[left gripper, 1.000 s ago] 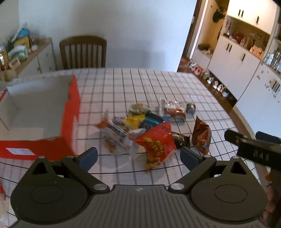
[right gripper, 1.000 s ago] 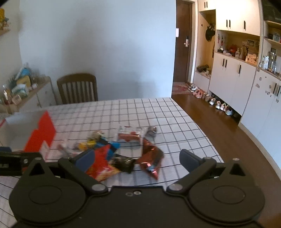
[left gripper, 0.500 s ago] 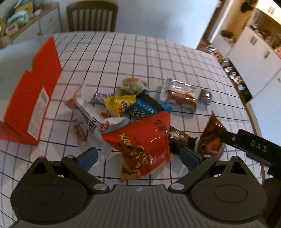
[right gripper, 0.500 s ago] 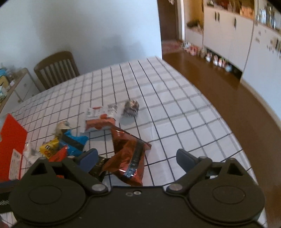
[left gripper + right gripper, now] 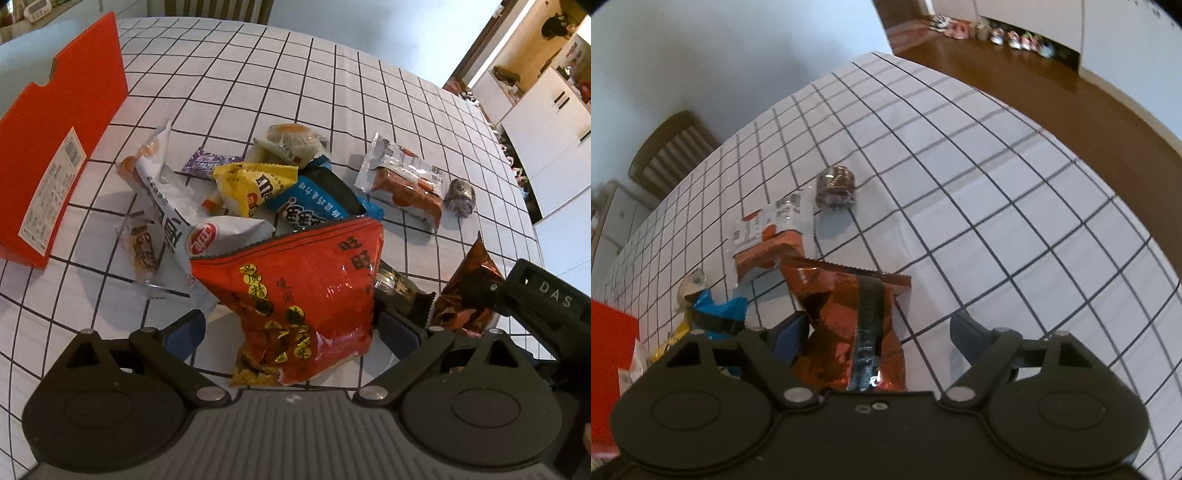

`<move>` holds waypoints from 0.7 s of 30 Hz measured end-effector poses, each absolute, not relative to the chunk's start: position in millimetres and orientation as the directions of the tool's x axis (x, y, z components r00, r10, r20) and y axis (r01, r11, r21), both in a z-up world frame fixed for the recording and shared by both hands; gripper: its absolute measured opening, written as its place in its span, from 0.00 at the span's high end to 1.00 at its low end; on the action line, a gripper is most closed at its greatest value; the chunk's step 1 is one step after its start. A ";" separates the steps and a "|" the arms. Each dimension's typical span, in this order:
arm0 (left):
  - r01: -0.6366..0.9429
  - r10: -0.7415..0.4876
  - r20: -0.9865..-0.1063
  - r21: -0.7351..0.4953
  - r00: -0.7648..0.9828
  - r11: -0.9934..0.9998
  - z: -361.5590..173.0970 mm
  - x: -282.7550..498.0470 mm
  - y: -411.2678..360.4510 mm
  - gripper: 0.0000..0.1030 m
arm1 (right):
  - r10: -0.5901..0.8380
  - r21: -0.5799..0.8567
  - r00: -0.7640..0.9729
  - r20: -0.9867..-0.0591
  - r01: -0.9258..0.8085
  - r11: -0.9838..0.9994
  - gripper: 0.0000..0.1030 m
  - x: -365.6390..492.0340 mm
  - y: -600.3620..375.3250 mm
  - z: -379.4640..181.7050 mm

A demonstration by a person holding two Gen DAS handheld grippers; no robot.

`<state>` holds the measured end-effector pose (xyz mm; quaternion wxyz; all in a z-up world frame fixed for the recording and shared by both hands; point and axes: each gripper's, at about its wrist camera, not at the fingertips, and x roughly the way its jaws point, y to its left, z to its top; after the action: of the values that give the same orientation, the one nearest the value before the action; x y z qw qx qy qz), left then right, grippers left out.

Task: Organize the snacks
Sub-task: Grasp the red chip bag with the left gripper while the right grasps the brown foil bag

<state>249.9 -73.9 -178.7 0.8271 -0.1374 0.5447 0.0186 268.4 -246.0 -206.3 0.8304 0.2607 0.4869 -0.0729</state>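
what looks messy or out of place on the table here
The snacks lie in a loose overlapping heap, not sorted: the big red bag lies over other packets. The red box beside them looks tipped. Nothing seems spilled or torn. A small dark wrapped snack lies apart.

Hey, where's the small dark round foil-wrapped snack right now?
The foil-wrapped snack lies on the checked tablecloth at the pile's right edge in the left wrist view, just right of the clear-wrapped orange cake.
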 end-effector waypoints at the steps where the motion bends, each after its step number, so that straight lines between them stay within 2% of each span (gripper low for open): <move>1: -0.180 -0.120 -0.904 -0.209 0.410 0.961 -178.1 249.8 -74.5 0.03 | 0.141 0.374 0.515 -0.845 0.382 0.845 0.20 269.0 -246.8 -207.7; 4: -0.174 -0.124 -0.897 -0.215 0.425 0.961 -175.2 248.6 -75.8 0.05 | 0.161 0.396 0.517 -0.841 0.386 0.833 0.24 270.5 -246.6 -211.0; 6: -0.163 -0.134 -0.894 -0.222 0.427 0.961 -173.2 248.8 -77.0 0.19 | 0.180 0.415 0.520 -0.835 0.380 0.827 0.31 270.7 -246.0 -211.8; 7: -0.161 -0.136 -0.895 -0.223 0.425 0.961 -172.5 249.0 -77.3 0.30 | 0.187 0.423 0.523 -0.832 0.377 0.824 0.36 270.2 -245.9 -211.4; 8: -0.160 -0.136 -0.895 -0.222 0.425 0.962 -172.2 248.4 -76.9 0.34 | 0.196 0.432 0.527 -0.827 0.371 0.822 0.39 270.2 -245.4 -210.8; 10: -0.148 -0.108 -0.895 -0.189 0.433 0.971 -170.8 247.3 -79.3 0.35 | 0.212 0.451 0.538 -0.816 0.361 0.816 0.51 269.2 -245.6 -208.9; 13: -0.135 -0.106 -0.892 -0.182 0.439 0.974 -168.6 245.3 -79.5 0.41 | 0.212 0.451 0.543 -0.812 0.354 0.819 0.56 268.4 -245.2 -206.9; 21: -0.150 -0.119 -0.888 -0.204 0.443 0.967 -159.9 231.6 -69.6 0.43 | 0.198 0.427 0.570 -0.797 0.301 0.853 0.61 253.5 -244.8 -191.8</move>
<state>231.6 -69.6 -159.9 0.8399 -0.1273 0.5275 0.0091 253.5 -244.8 -191.8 0.8440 0.2696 0.4626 -0.0305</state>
